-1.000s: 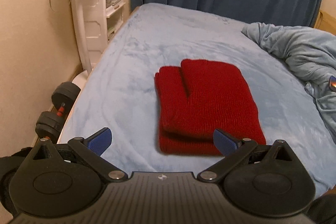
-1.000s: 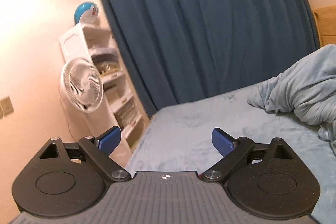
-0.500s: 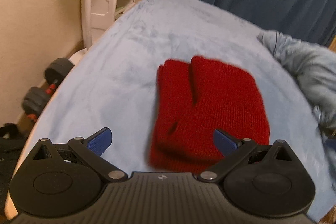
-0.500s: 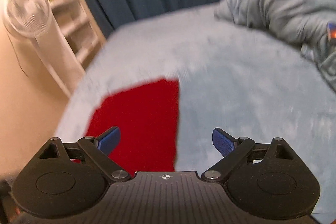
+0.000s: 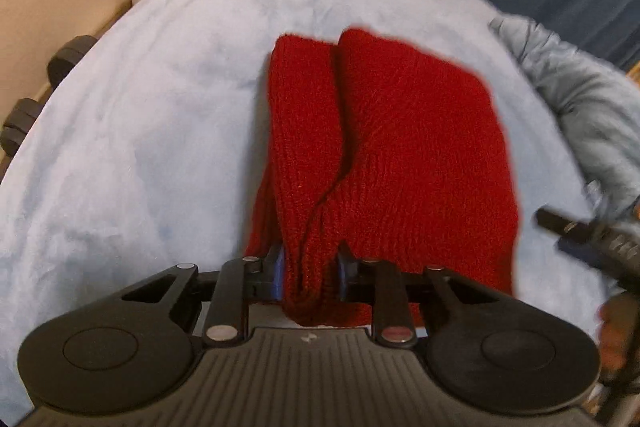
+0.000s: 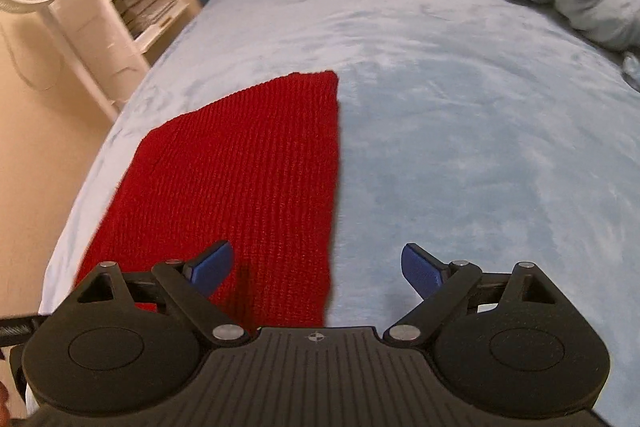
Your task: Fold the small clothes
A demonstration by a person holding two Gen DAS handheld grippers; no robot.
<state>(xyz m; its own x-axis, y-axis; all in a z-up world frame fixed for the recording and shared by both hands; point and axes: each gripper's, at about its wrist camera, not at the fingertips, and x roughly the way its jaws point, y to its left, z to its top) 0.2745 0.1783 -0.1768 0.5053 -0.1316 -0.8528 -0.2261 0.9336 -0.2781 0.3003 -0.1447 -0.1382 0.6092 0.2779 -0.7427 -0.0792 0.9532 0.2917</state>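
On a pale blue bed [image 6: 460, 131], the left gripper [image 5: 310, 273] is closing, pinching the near edge of a red knitted garment [image 5: 392, 147]. The right gripper [image 6: 318, 267], jaws spread and closing slightly, hovers over the garment's near right edge. A tidy fold likely calls for matching grips, lifted together.

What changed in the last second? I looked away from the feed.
Both tongs dropped toward the red knit. The left tongs are closing on its near edge; the right tongs stay open over its right edge. The knit stayed flat on the bed.
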